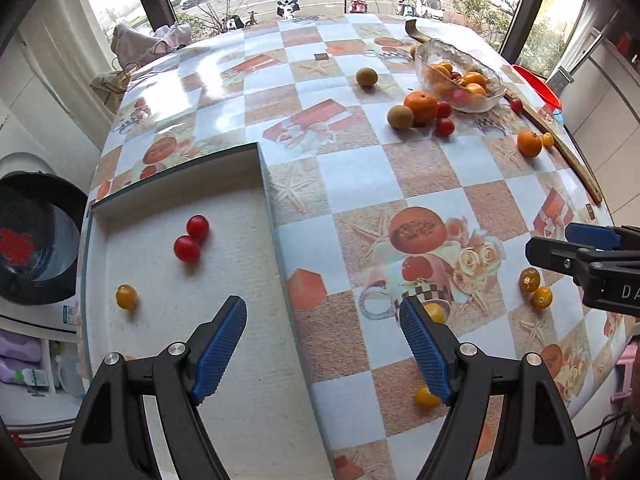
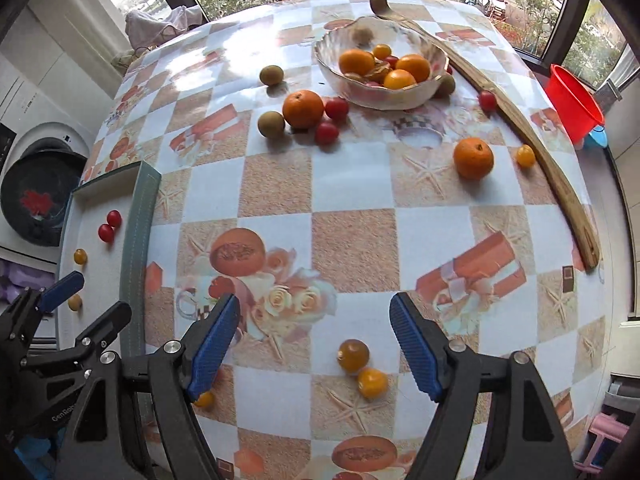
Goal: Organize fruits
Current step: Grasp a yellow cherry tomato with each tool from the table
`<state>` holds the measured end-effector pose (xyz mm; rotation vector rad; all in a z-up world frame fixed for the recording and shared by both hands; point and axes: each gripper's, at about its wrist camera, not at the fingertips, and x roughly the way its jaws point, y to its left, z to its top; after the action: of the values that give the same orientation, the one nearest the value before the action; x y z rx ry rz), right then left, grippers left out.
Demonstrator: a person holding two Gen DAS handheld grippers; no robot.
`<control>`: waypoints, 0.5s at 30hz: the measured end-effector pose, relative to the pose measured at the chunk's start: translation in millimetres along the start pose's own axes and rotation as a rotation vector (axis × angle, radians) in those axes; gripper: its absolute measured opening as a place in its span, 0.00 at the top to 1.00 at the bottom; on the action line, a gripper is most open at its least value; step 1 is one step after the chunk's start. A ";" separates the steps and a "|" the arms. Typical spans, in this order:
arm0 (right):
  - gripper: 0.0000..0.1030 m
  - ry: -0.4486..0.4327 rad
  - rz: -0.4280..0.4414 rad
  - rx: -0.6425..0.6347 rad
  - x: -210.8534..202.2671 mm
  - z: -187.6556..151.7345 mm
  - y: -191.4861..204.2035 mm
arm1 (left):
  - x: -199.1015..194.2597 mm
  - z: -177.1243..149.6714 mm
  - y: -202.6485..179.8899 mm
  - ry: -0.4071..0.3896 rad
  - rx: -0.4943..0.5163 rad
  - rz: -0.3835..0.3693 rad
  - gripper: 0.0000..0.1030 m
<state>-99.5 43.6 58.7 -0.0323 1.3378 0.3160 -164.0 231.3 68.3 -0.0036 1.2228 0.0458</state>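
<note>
My left gripper [image 1: 323,332] is open and empty over the right edge of a white tray [image 1: 180,272]. The tray holds two red cherry tomatoes [image 1: 192,238] and a yellow one [image 1: 126,297]. My right gripper [image 2: 315,330] is open and empty, just above two yellow cherry tomatoes [image 2: 362,368] on the table; they also show in the left wrist view [image 1: 535,289]. A glass bowl [image 2: 416,98] at the back holds oranges and small fruit. Beside it lie an orange [image 2: 303,109], kiwis [image 2: 271,123] and red tomatoes [image 2: 332,120]. Another orange [image 2: 473,158] lies to the right.
A long curved wooden stick [image 2: 532,140] lies along the table's right side. A red bucket [image 2: 574,100] stands beyond the table edge. More yellow tomatoes [image 1: 427,396] lie near my left gripper's right finger. A washing machine [image 2: 36,196] stands at the left.
</note>
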 end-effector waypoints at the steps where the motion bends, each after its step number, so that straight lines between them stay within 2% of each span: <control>1: 0.22 0.009 -0.009 0.007 0.5 -6.8 -6.5 | 2.9 0.3 -6.7 0.008 0.009 -0.013 0.22; 6: 0.22 0.042 -0.007 0.027 4.1 -33.3 -25.2 | 19.4 -1.6 -32.9 0.050 0.031 -0.054 0.22; 15: 0.22 0.059 -0.017 -0.015 19.4 -49.2 -26.7 | 49.6 -3.0 -58.1 0.115 0.072 -0.033 0.22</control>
<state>-135.9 12.1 24.3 -0.0658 1.3925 0.3130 -147.8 174.8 19.3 0.0369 1.3380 -0.0274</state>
